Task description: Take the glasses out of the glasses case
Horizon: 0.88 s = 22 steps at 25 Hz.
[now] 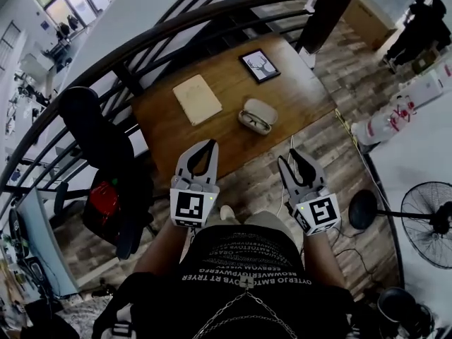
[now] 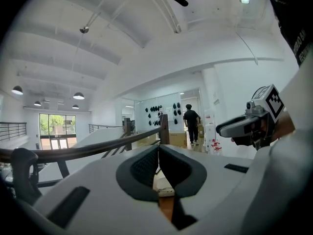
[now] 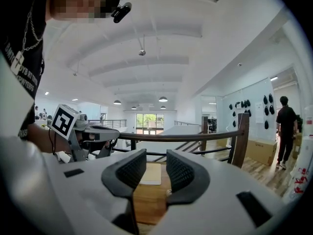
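Note:
A light grey glasses case (image 1: 258, 109) lies open on the wooden table (image 1: 296, 90), right of its middle, with dark-rimmed glasses (image 1: 255, 123) inside it. Both grippers hang in the air on the near side of the table, close to my body, apart from the case. My left gripper (image 1: 210, 145) is shut with its tips meeting and holds nothing (image 2: 158, 149). My right gripper (image 1: 291, 157) is open by a narrow gap and is empty (image 3: 156, 173). Each gripper shows in the other's view: the right gripper (image 2: 254, 124) and the left gripper (image 3: 80, 129).
A beige notebook (image 1: 197, 99) lies left of the case and a framed deer picture (image 1: 259, 65) sits behind it. A dark curved railing (image 1: 141, 37) runs past the table's far side. A black chair (image 1: 95, 129) stands left, a floor fan (image 1: 427, 221) right.

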{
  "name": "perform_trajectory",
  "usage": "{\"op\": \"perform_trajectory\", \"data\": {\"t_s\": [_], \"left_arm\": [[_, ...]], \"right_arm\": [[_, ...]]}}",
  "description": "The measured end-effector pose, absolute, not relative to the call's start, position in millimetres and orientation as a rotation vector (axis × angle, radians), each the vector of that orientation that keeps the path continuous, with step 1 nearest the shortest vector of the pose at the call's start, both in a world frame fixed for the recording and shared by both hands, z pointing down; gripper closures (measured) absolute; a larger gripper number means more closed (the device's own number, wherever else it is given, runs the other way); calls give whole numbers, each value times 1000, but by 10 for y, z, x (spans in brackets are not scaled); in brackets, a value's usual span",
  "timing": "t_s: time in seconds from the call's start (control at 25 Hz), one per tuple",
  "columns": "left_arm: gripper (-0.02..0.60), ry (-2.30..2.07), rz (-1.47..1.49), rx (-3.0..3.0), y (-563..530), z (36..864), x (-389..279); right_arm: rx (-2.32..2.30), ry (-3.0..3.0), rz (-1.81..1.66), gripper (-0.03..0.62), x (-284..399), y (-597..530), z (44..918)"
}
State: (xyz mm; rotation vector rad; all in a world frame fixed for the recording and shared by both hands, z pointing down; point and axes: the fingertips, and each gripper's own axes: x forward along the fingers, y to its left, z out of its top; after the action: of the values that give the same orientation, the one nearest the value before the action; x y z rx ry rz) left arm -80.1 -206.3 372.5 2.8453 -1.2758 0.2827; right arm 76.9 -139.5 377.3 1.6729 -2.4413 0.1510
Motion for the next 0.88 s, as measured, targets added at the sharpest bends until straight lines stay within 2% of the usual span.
{"op": "perform_trajectory", "data": {"t_s": [0.88], "left_arm": [[553,-1338,347,2797,-2457,3878,-625]], "right_arm": [[1616,-2520,240,476,950,-1893,3999]]}}
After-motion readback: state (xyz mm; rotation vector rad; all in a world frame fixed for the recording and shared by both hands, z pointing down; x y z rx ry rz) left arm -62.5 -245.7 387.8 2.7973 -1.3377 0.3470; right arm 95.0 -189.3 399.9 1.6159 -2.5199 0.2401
